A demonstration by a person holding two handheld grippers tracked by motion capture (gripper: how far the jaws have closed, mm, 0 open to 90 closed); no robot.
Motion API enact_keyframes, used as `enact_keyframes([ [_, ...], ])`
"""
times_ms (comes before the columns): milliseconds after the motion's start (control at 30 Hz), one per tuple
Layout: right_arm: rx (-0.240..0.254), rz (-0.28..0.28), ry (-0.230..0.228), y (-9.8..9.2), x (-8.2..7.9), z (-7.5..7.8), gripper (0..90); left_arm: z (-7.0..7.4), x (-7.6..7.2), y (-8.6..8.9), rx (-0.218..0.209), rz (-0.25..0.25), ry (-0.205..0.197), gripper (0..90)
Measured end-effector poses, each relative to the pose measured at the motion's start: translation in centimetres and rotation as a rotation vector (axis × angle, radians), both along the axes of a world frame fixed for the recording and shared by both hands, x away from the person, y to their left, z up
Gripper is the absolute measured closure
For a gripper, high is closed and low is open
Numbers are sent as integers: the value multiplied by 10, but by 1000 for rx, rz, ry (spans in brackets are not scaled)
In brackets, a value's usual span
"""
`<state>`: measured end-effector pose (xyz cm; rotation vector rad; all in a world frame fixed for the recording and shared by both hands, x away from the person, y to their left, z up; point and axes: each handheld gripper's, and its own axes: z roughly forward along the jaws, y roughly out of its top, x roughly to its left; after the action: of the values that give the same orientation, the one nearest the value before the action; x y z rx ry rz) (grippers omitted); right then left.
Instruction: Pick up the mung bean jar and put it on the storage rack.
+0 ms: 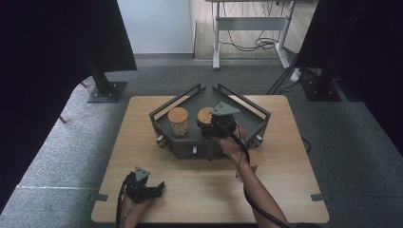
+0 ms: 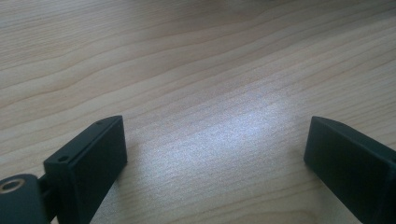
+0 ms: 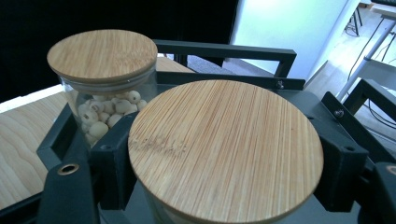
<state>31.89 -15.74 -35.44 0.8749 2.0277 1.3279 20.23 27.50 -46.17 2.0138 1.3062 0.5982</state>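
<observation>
Bamboo, round and finely striped, tops both glass jars in the dark metal tray [image 1: 256,114], an angular, low-railed frame that sits toward the far edge of the wooden table [image 1: 285,190], about midway along it.

Your right gripper [image 1: 215,127] is clamped on the nearer jar [image 3: 224,149]: in the right gripper view its two black, blocky jaws press against opposite sides of that jar just under the flat lid, one at the lid's left rim and one at its right. From above, this jar stands in the tray's middle, right of its twin, and your right hand [image 1: 231,142] reaches in over the tray's near rail.

The second jar [image 1: 178,121] stands in the tray's left part, near but apart from the held one. Its clear wall shows a fill of small, pale, rounded beads, smooth and cream-coloured, and its bamboo lid matches the other.

Your left gripper [image 1: 151,190] rests low at the table's near edge, toward the near-left corner, well apart from the tray. Its jaws stand wide apart with nothing between them; the left gripper view looks along them at bare, light wood with long wavy grain and a soft sheen of reflected light. A grey three-cornered plate sits on top of each gripper, and a black cable trails along your right forearm.
</observation>
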Motion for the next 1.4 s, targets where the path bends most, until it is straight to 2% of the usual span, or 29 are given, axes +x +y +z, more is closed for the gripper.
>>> enact_keyframes([
  [333,-8,-9,19,2,3,-6,225,0,0,0,-1,0,-1,54],
  [467,22,-11,30,-3,4,-9,224,0,0,0,-1,0,-1,55],
  [567,51,-15,58,-8,7,-10,224,0,0,0,-1,0,-1,55],
  [900,46,-21,60,-7,6,-9,218,0,0,0,-1,-2,-1,57],
  [1100,38,1,78,-9,10,-10,127,0,-1,0,-1,-2,-1,57],
  [1200,42,-4,65,-10,8,-12,67,0,-1,0,-1,-2,-1,57],
  [1400,56,-13,69,-13,6,-14,21,0,-1,0,-1,-2,0,57],
])
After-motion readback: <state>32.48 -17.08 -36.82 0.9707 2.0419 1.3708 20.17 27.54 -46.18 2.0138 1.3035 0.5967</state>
